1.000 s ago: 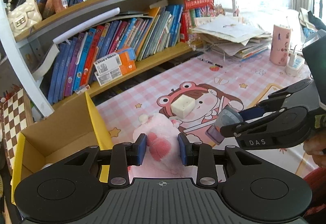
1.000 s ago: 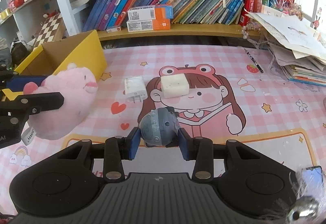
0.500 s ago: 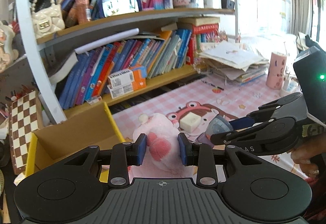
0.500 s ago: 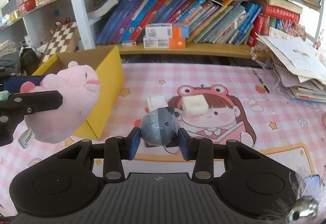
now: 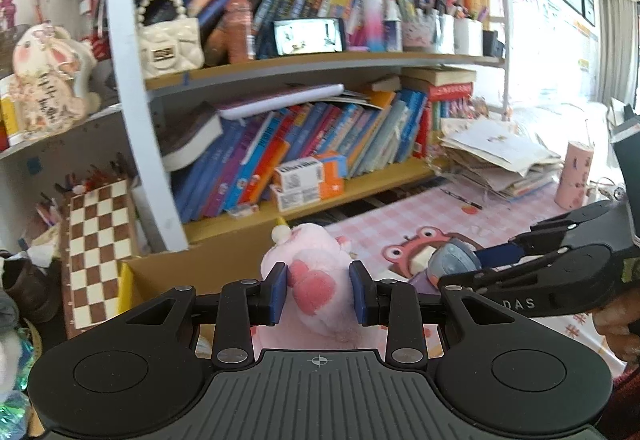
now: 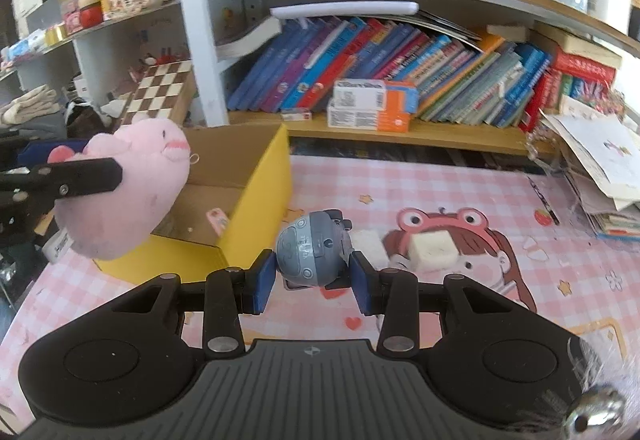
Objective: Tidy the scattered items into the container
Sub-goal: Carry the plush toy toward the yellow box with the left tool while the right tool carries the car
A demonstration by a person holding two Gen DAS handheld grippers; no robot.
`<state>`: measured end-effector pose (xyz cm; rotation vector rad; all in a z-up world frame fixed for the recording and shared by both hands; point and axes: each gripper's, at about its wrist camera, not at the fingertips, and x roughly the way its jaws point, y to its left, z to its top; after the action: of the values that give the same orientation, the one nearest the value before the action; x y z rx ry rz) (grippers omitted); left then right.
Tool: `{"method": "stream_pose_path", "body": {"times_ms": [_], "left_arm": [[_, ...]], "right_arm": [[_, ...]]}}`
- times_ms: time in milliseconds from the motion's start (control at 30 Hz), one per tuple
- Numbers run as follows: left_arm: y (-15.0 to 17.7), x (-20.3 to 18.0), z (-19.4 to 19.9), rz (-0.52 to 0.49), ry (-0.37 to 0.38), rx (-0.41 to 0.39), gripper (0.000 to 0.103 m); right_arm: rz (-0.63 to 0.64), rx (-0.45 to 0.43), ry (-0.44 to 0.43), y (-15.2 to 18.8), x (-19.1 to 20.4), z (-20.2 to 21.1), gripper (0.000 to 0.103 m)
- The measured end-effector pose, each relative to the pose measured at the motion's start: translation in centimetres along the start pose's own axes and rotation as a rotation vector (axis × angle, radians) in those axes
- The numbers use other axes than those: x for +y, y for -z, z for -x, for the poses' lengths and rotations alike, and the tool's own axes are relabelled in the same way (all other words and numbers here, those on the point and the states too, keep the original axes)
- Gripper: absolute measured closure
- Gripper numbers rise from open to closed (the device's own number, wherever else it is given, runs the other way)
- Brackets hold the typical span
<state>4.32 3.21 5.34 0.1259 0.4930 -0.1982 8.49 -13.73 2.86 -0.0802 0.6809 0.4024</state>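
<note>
With my left gripper (image 5: pixel 318 294) clamped on the pink plush (image 5: pixel 316 272) and my right gripper (image 6: pixel 312 276) clamped on the grey ball toy (image 6: pixel 312 254), both carried, I judge each needs lowering into the yellow box (image 6: pixel 256 196) at centre-left of the frame.

table (image 6: pixel 440 192): pink checked mat; on it: yellow box (image 6: pixel 256 200); sponge (image 6: pixel 434 250); paper stack (image 6: pixel 600 176)

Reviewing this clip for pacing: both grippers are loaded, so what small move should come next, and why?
Probably carry the left gripper a little further over the open yellow cardboard box and release. It is shut on the pink plush toy, which hangs at the box's near-left corner, nearer than the grey round toy in the right gripper.
</note>
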Motion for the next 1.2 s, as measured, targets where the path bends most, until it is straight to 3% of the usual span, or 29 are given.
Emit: {"method": "stream_pose_path", "body": {"times_ms": [267, 400, 500, 833, 1200], "left_arm": [[-0.3, 3.4, 0.7, 0.026, -0.044, -0.042, 0.074], [-0.5, 5.2, 1.0, 0.039, -0.065, -0.062, 0.084], [-0.2, 6.4, 0.0, 0.048, -0.075, -0.056, 0.086], [-0.1, 9.4, -1.7, 0.117, -0.085, -0.060, 0.087], [-0.5, 11.6, -4.6, 0.145, -0.093, -0.043, 0.087]], "right_arm": [[0.065, -0.024, -0.040, -2.3, 3.4, -0.5, 0.065], [0.106, -0.043, -0.064, -3.9, 5.0, -1.1, 0.065], [0.134, -0.051, -0.080, -5.0, 6.2, -1.9, 0.065], [0.214, -0.039, -0.125, -6.8, 9.2, -4.2, 0.065], [0.219, 0.016, -0.143, -8.5, 9.7, -8.2, 0.065]]}}
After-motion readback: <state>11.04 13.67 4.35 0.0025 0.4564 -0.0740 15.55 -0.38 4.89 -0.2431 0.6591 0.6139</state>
